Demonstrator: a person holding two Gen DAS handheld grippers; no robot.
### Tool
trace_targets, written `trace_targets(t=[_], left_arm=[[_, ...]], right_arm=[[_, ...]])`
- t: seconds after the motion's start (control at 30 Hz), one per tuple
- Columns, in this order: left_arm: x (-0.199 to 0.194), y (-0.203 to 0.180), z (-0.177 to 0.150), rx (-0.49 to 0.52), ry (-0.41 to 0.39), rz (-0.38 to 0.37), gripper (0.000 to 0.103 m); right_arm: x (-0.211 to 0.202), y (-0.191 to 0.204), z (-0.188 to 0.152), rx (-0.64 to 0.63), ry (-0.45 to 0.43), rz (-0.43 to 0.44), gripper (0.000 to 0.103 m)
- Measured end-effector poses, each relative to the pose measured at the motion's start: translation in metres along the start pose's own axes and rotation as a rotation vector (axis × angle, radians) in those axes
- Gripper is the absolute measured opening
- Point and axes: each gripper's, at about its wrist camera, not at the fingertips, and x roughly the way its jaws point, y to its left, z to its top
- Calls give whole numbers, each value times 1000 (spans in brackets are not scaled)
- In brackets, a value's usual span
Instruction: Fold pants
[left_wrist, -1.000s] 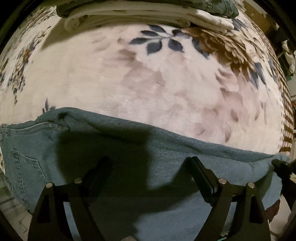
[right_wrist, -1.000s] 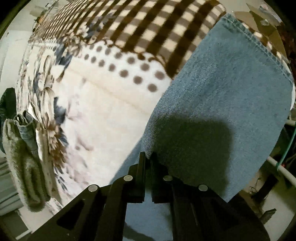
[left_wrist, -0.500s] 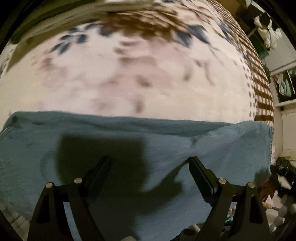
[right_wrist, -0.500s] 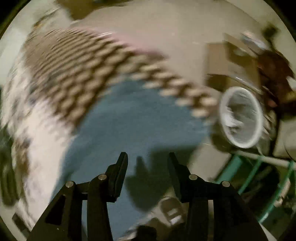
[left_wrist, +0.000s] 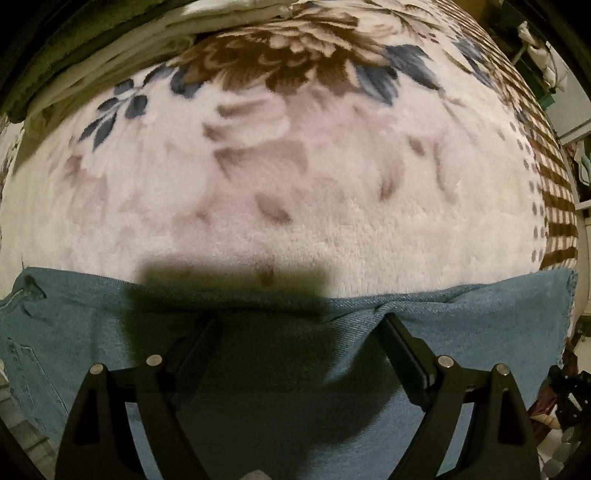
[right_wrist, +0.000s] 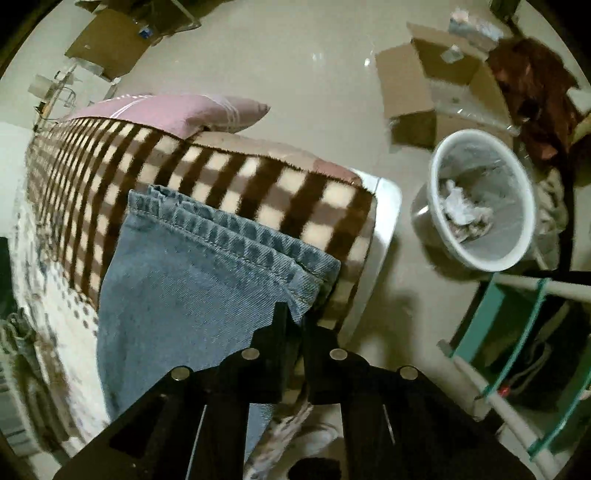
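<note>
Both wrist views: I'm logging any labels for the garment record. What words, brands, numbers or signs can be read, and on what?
None can be read.
Jeans: only stitching at the hem, no tag or brand patch in view.
Blanket: flower and check patterns only.
Cardboard boxes on the floor: no legible print.
Waste bin: plain.

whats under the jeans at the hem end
The jeans lie on a plush blanket; its brown-and-cream checked border shows beyond the hems, the floral part beside them. What lies beneath the denim itself is covered.

Glossy beige floor (right_wrist: 295, 55) with flattened cardboard (right_wrist: 410, 85) and a white wastebasket (right_wrist: 517, 192).
</note>
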Motion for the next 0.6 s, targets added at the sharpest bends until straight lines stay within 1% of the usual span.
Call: trace_targets(t=[0.03,0.1,0.13,0.17,0.2,0.27,0.3,0.33,0.37,0.4,0.43,0.53,0.6], left_arm=[[-3,2,0,-11,6,-16,89],[-2,7,2,-34,6,-48,89],[-4,8,5,-35,5,-58,89],[-5,6,5,-28,1,-65,89],[-4,12,3,-21,0,-65,89],[7,12,4,-19,16,-61,89],[11,12,6,-23,16,-61,90],[12,12,7,-19,10,-55,93],[13,10,9,-12,12,-49,95],[14,9,11,-5,19,-44,95],[15,8,12,-2,24,-44,97],[20,7,18,17,38,-66,103],[27,2,23,30,42,-58,103]], right_arm=[[0,-4,2,11,19,48,15],[-2,-16,3,14,40,139,46],[-3,-21,4,14,36,181,50],[-3,-26,1,11,31,220,51],[0,-29,-1,2,40,246,51],[10,-32,-4,-3,54,265,51],[18,-33,-5,-3,63,297,51],[23,-32,-7,2,61,326,51],[25,-30,-7,8,36,350,51],[22,-28,-9,5,-22,390,50],[22,-25,-10,-1,-53,425,50],[26,-18,-16,-4,-91,475,50],[37,-17,-15,14,-95,506,51]])
